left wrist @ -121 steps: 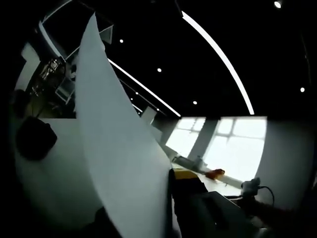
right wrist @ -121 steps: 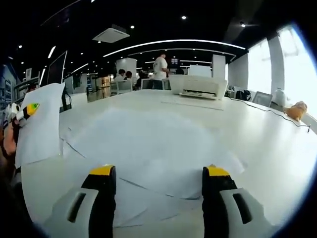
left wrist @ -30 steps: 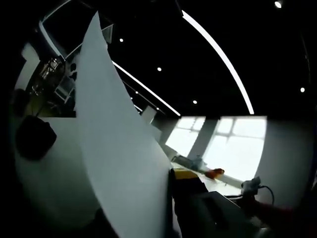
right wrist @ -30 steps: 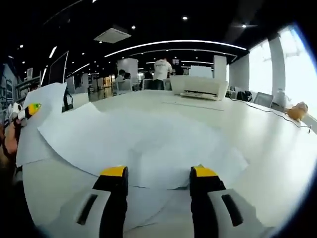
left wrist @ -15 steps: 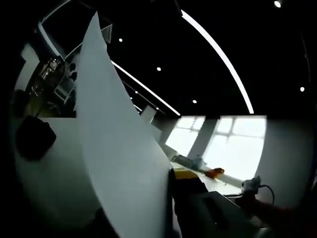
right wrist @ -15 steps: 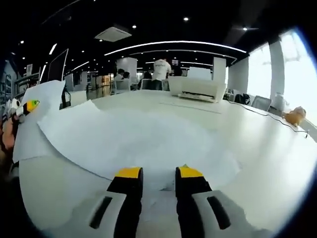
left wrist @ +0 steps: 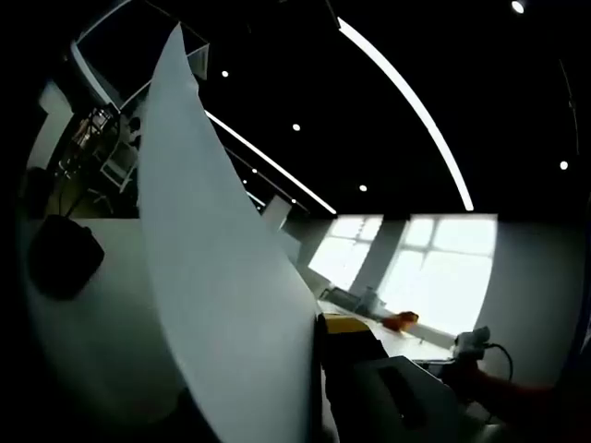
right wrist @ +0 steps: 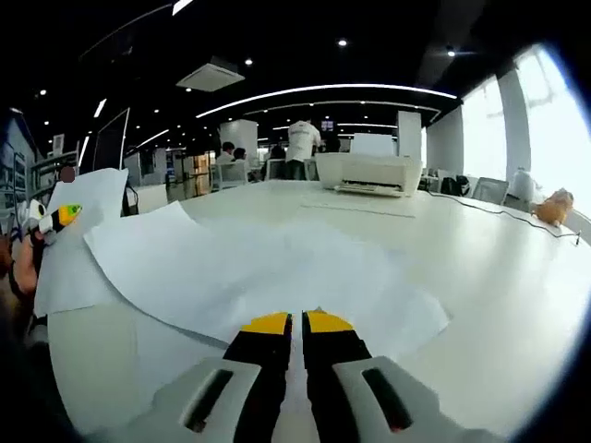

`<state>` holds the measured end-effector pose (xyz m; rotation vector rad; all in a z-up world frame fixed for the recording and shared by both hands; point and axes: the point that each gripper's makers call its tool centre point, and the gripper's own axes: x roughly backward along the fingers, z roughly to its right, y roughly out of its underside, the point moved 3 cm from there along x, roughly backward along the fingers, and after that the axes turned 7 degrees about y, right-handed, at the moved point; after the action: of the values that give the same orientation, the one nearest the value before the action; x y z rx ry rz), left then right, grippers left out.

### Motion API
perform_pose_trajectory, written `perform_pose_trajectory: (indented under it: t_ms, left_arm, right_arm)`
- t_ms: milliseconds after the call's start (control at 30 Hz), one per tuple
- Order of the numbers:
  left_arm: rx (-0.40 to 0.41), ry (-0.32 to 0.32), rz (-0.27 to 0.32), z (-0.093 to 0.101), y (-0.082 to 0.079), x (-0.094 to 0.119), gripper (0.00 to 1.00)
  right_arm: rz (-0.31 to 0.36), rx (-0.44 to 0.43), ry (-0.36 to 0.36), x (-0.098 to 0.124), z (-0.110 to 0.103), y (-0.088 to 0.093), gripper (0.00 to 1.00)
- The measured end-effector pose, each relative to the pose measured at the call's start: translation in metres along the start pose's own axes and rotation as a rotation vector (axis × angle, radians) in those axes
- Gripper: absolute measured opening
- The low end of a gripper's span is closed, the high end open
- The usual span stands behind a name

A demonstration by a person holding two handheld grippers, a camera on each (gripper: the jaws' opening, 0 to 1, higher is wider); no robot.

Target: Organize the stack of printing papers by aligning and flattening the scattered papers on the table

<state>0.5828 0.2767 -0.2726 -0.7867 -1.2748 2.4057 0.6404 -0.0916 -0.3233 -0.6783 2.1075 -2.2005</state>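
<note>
In the left gripper view a curved white sheet [left wrist: 222, 305] rises from 6 o'clock toward 11 o'clock and hides the near jaw of the left hand-held gripper [left wrist: 319, 369]; a single yellow-tipped jaw shows against the sheet's right edge, so the grip looks closed on the sheet, though the contact itself is covered. Behind it the room is dark, and a black rounded object [left wrist: 63, 257] at 9 o'clock is too dim to name. In the right gripper view the right hand-held gripper [right wrist: 295, 325] sits at 6 o'clock with its yellow tips drawn narrow, nearly touching, at the near edge of the scattered papers [right wrist: 268, 277]; whether an edge lies pinched between them cannot be made out. The papers overlap loosely on the white bench [right wrist: 499, 295], their lower layers hidden by the top ones. At 9 o'clock the left hand-held gripper holds its raised sheet, cut off by the frame. A white printer [right wrist: 369, 173] stands at 12 o'clock on the bench's far end, with people [right wrist: 300, 148] beyond it; no writing is legible anywhere. A small orange object [right wrist: 557, 207] lies at 3 o'clock, too blurred to identify.
</note>
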Motion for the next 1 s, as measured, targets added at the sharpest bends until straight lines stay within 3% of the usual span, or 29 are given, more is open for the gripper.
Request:
perform_pose_trajectory:
  t_ms: [33, 133, 333, 667, 1000]
  left_arm:
    - [0.000, -0.001, -0.001, 0.000, 0.000, 0.000, 0.07]
    - [0.002, -0.001, -0.002, -0.001, 0.000, 0.000, 0.07]
    - [0.001, -0.002, -0.002, 0.000, 0.001, -0.001, 0.07]
    - [0.005, -0.003, 0.001, 0.001, 0.000, -0.001, 0.07]
    - [0.017, 0.002, 0.008, 0.000, -0.001, 0.000, 0.07]
  right_arm:
    - [-0.003, -0.019, -0.011, 0.001, -0.002, 0.000, 0.14]
    - [0.015, -0.022, -0.024, 0.002, -0.005, -0.004, 0.15]
    - [0.033, 0.056, -0.074, -0.001, -0.027, -0.007, 0.27]
    - [0.058, 0.241, -0.248, 0.004, -0.096, -0.011, 0.36]
    - [0.023, 0.306, -0.346, -0.003, -0.143, 0.003, 0.39]
